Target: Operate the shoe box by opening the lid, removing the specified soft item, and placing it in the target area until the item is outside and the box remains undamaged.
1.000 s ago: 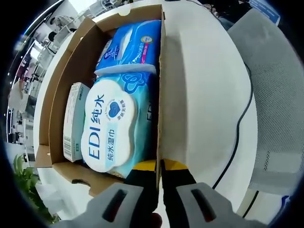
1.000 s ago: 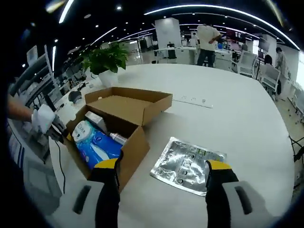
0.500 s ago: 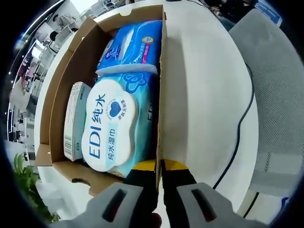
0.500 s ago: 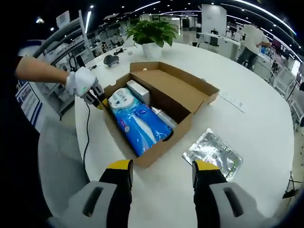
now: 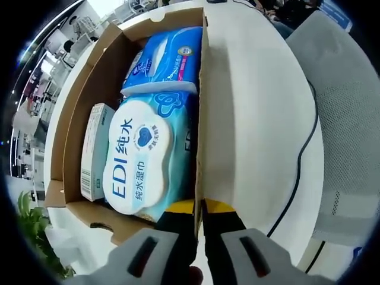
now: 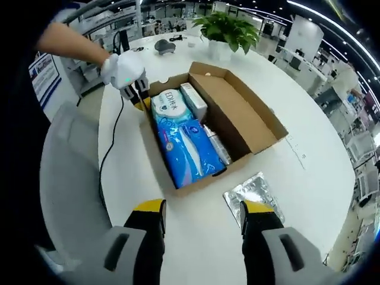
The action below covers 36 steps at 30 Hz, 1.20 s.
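Left hand-held gripper [image 5: 199, 209] clamps shoe box [image 5: 199, 148] wall; right hand-held gripper [image 6: 202, 209] apart, shows foil pack [image 6: 252, 195].

The right hand-held gripper [image 6: 202, 214] hangs open above the worktop [image 6: 142, 178], near an open shoe box [image 6: 237, 113] holding blue packs [image 6: 190, 151].

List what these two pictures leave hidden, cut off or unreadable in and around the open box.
- Left gripper view: the box wall pinched in its jaws hides the right side of the wipes pack.
- Same view: print on the small carton is too small to read.
- Right gripper view: the blue pack covers most of a shiny item; what it is cannot be told.
- Same view: markings on the foil pouch are too small.
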Tool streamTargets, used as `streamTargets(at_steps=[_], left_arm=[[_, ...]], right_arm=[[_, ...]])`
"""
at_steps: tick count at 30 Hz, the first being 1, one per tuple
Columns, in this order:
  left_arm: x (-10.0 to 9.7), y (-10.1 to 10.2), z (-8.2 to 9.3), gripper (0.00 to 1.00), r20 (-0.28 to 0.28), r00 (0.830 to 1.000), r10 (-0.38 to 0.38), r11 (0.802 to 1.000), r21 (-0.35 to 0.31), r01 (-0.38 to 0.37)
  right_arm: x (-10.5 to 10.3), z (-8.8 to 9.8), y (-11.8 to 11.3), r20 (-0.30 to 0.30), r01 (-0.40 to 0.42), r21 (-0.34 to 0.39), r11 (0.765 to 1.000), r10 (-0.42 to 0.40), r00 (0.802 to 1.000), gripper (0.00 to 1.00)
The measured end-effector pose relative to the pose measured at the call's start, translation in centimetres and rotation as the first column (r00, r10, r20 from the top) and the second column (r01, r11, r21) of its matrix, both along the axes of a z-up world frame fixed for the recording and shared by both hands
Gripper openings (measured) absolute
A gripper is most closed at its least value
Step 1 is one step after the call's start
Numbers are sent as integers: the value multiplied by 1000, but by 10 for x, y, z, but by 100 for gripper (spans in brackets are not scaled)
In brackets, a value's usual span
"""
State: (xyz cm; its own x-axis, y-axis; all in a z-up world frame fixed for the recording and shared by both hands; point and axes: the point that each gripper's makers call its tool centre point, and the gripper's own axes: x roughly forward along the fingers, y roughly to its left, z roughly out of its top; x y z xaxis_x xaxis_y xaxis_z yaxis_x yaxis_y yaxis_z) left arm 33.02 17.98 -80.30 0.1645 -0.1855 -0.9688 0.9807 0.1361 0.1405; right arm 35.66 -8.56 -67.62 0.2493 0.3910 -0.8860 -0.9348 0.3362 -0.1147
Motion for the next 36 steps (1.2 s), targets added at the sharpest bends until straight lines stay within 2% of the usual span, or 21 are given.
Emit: streamTargets(at_steps=[3,5,6,10,17,20,25,28,30,33,35,36], left_arm=[[-1,0,0,1,-9,1000,0,1000,5,0],[-1,0,0,1,-9,1000,-1,1000,4,1],[-1,0,0,1,-8,1000,0,1000,3,0],[-1,0,-1,2,-2,1000,4,1000,4,-4],[-2,1,-1,2,-2,1000,4,1000,1,-4],[-2,1,0,2,-4,1000,5,1000,1,-5],[-2,1,-1,2,-2,1000,8,1000,1,-8],[-2,1,-1,2,1,1000,0,1000,4,0],[-2,1,-1,2,-1,1000,0,1000,4,0],[-2,1,-2,1,-4,1000,2,1000,7,-2],[-2,1,-2,1,-3,1000,3,1000,5,-3],[-2,1,-1,1,-2,1000,3,1000,5,-3]], right_arm=[[-4,5,4,-22,-80,-50,996,79,997,48],[-4,11,8,-41,-103,-66,992,100,994,48],[-7,12,9,-68,-134,-77,988,129,989,48],[7,12,8,-85,-151,-91,984,144,986,46],[7,20,27,-102,-201,-83,976,192,976,49],[8,19,35,-104,-247,-103,963,237,966,50],[15,10,45,-83,-249,-85,965,242,967,50],[13,2,56,-103,-259,-86,962,250,963,50],[18,0,61,-89,-285,-96,954,277,957,50],[23,-3,67,-104,-297,-109,949,286,953,53],[24,-5,71,-110,-332,-121,936,320,941,53],[21,-7,71,-141,-373,-139,917,354,924,53]])
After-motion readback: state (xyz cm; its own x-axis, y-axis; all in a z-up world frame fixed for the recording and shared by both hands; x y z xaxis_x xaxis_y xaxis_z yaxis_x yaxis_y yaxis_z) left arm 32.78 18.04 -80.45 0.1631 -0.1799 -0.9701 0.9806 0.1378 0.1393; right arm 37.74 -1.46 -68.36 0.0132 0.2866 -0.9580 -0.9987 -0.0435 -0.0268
